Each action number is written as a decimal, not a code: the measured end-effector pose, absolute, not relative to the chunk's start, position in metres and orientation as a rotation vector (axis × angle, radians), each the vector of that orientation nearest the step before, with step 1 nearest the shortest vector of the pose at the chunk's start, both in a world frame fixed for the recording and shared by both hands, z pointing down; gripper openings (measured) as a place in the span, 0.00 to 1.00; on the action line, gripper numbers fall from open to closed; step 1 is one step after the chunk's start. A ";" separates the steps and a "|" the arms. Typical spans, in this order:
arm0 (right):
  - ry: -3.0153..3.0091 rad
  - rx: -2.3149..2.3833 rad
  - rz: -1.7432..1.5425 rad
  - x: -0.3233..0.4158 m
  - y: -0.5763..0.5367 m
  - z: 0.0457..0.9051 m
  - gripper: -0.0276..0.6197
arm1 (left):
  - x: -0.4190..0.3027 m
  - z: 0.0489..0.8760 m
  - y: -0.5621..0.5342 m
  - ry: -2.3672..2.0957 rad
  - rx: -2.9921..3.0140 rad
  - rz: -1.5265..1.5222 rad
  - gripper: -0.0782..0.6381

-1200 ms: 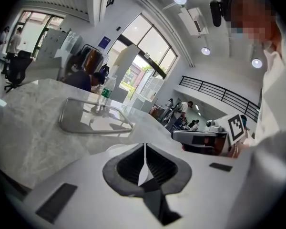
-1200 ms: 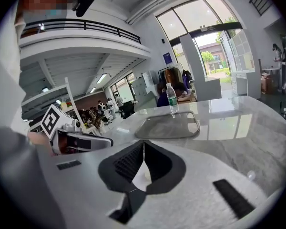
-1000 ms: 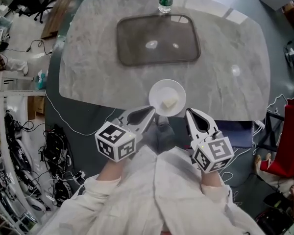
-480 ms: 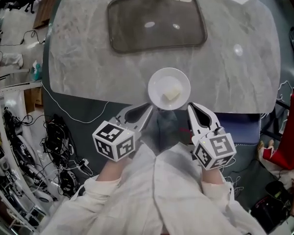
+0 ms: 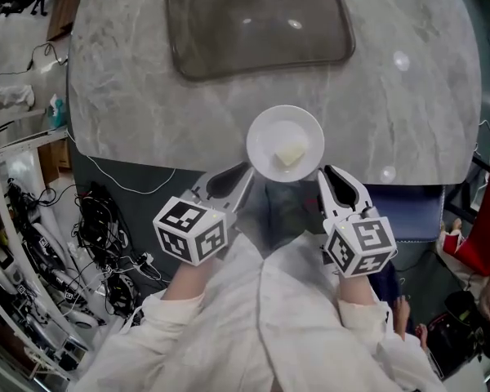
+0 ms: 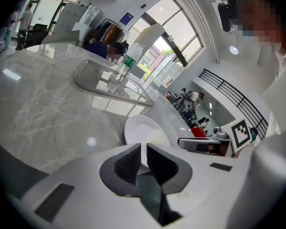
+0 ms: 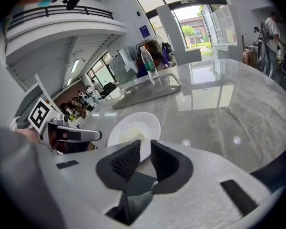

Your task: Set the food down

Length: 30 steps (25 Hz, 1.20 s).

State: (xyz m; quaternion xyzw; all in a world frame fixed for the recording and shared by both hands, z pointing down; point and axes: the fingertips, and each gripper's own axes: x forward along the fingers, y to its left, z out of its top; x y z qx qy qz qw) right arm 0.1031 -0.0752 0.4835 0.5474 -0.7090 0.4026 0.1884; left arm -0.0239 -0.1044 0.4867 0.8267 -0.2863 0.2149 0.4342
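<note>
White plate point(image 5: 265, 137) w/ food point(image 5: 290, 154): left gripper point(image 5: 247, 171) clamps rim, right gripper point(image 5: 325, 172) jaws opening (rim btwn them).

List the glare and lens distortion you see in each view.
Head view: ceiling lights glint as bright spots on the table and the tray. Left gripper view: strong fisheye curve, dark corners, windows blown out, a mosaic patch upper right. Right gripper view: same fisheye; window light mirrors on the table.
</note>
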 end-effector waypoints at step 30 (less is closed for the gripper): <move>-1.889 1.383 1.171 0.098 -0.081 0.527 0.22 | -0.019 0.525 -0.098 -0.693 1.954 0.651 0.27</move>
